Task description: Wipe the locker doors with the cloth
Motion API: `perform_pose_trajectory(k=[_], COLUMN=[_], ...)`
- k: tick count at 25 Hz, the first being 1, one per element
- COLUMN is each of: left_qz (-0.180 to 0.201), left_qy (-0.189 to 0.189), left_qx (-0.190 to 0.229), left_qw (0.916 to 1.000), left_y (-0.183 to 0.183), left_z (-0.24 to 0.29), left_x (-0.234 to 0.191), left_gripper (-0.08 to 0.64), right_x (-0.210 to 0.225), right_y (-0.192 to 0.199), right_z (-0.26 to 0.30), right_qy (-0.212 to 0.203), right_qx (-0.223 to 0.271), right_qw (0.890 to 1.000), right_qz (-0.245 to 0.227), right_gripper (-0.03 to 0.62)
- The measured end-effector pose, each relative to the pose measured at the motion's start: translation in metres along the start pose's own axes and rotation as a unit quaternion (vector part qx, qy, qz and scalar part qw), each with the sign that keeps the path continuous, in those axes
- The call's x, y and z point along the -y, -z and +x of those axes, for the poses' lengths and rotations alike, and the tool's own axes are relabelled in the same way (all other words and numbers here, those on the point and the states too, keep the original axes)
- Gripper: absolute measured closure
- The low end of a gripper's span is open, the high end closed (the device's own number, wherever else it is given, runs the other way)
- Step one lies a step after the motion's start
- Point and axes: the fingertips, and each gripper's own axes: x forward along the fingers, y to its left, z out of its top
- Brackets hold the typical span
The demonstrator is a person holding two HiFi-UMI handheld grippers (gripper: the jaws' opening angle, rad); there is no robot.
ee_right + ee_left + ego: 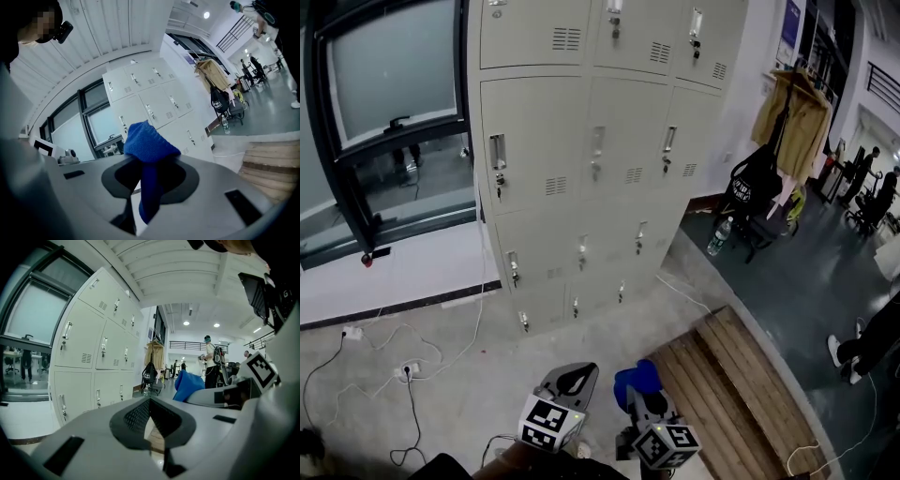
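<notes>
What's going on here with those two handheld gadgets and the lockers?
A person holds a gripping tool in each hand and faces a bank of pale lockers. The right tool is clamped on a blue cloth. The left tool is shut with nothing in it. Both are held low and well short of the lockers, so no door is being wiped at this moment.

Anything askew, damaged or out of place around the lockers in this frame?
Nothing damaged: the beige metal locker doors all look shut. Only loose white cables trail over the floor beside them. The right gripper holds the blue cloth.
</notes>
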Motion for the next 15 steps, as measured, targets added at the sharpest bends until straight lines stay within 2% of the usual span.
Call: perform_pose_trajectory(k=[3, 8, 15], left_qz=[-0.001, 0.003, 0.003], left_qy=[-0.004, -0.003, 0.022], left_qx=[0.008, -0.003, -0.019], left_qw=[1.0000, 1.0000, 0.9996], left_y=[0.000, -0.007, -0.012], left_z=[0.012, 0.039, 0.098], left_x=[-0.009, -0.015, -0.026], left_gripper=[0.554, 0.554, 0.554], right_x=[0.005, 0.021, 0.062], right_y=[0.001, -0.008, -0.026], right_z=[0.010, 0.026, 0.067], right_qy=[0.007, 0.011, 0.040], right_qx=[-0.011, -0.012, -0.011], right_qw=[1.000, 1.000, 0.999], right_qz=[-0.004, -0.002, 0.014], right_gripper=[0.503, 0.503, 0.503])
